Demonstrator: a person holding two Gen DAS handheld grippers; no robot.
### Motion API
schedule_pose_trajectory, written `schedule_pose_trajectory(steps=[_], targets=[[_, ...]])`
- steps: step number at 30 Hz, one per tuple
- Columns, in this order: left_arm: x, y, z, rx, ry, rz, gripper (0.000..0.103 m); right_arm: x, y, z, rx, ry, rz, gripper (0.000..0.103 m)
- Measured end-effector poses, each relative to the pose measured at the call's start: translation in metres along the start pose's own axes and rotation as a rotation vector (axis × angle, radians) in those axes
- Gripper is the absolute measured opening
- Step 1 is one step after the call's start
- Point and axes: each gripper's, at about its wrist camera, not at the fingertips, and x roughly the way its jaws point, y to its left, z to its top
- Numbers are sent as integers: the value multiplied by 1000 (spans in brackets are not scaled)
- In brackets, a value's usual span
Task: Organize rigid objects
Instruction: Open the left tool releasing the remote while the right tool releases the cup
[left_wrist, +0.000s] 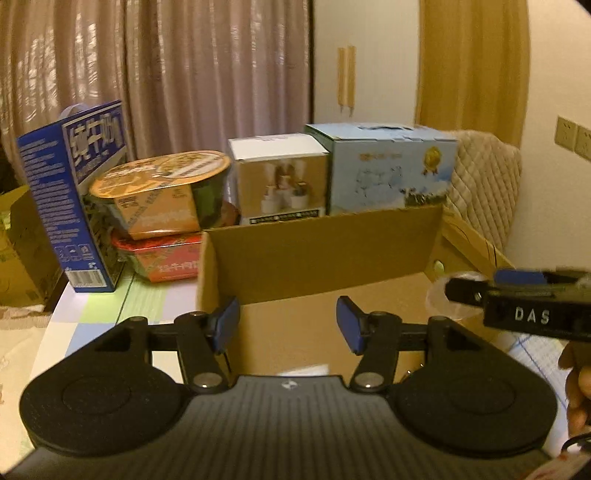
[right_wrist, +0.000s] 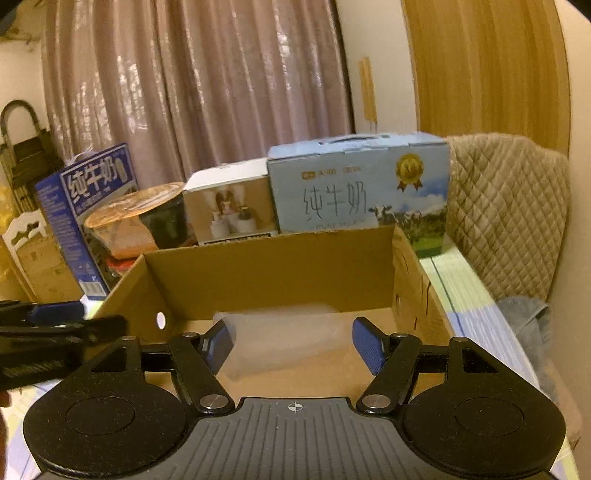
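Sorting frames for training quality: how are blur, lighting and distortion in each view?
Left wrist view: warm dim light, fisheye bending, soft print on the noodle bowl. Right wrist view: same warm cast, a clear object in the cardboard box smeared.

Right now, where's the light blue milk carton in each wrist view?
Left wrist: light blue milk carton sits upper right of centre, behind the cardboard box's far wall.
Right wrist: carton sits right of centre, behind the same box.
Shared landmark: white box adjoining its left side.

Left tongs (left_wrist: 288, 325) agape over cardboard box (left_wrist: 317, 243); noodle bowls (left_wrist: 159, 192) stacked behind; right tongs (left_wrist: 461, 291) alongside
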Motion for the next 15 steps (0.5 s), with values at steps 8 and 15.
schedule_pose_trajectory(steps=[8, 15], targets=[[-8, 9, -6, -3, 11, 20, 53, -15, -2, 3, 3, -40, 1, 73], [-33, 2, -15, 16, 8, 11, 53, -49, -4, -5, 16, -63, -5, 75]])
